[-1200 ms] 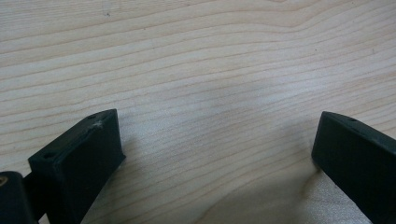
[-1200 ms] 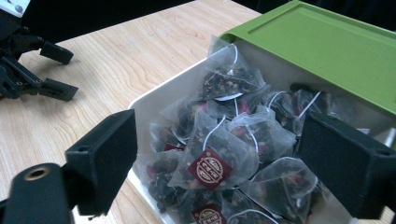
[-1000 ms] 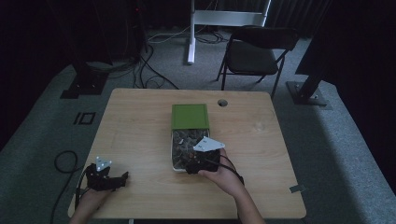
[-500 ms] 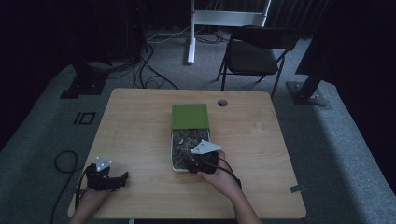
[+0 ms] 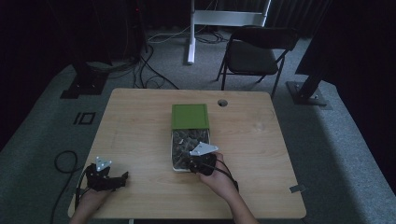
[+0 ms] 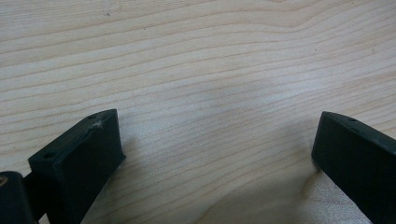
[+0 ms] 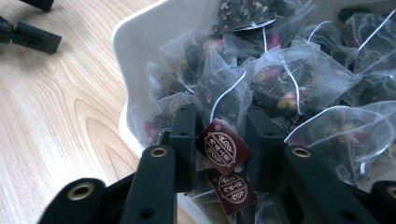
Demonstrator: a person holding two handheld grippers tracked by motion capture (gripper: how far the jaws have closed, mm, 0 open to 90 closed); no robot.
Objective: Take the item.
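A white box (image 5: 173, 161) full of mesh tea bags lies mid-table, with its green lid (image 5: 189, 115) slid toward the far end. My right gripper (image 5: 195, 163) reaches into the near end of the box. Its jaws have just been closing and now pinch one tea bag (image 7: 224, 93) between the pads (image 7: 186, 135); a dark red tag (image 7: 223, 145) hangs in front on its string. My left gripper (image 5: 122, 177) rests on the table at the near left, open (image 6: 215, 140), with only bare wood between its fingers.
The wooden table (image 5: 140, 130) has a cable hole (image 5: 222, 102) beyond the lid. A folding chair (image 5: 254, 51) and stand legs are on the floor behind. Cables trail off the table's left side. The left gripper's jaws (image 7: 32, 35) lie left of the box.
The right gripper has shifted slightly left and toward the near end of the box. The left gripper has kept still.
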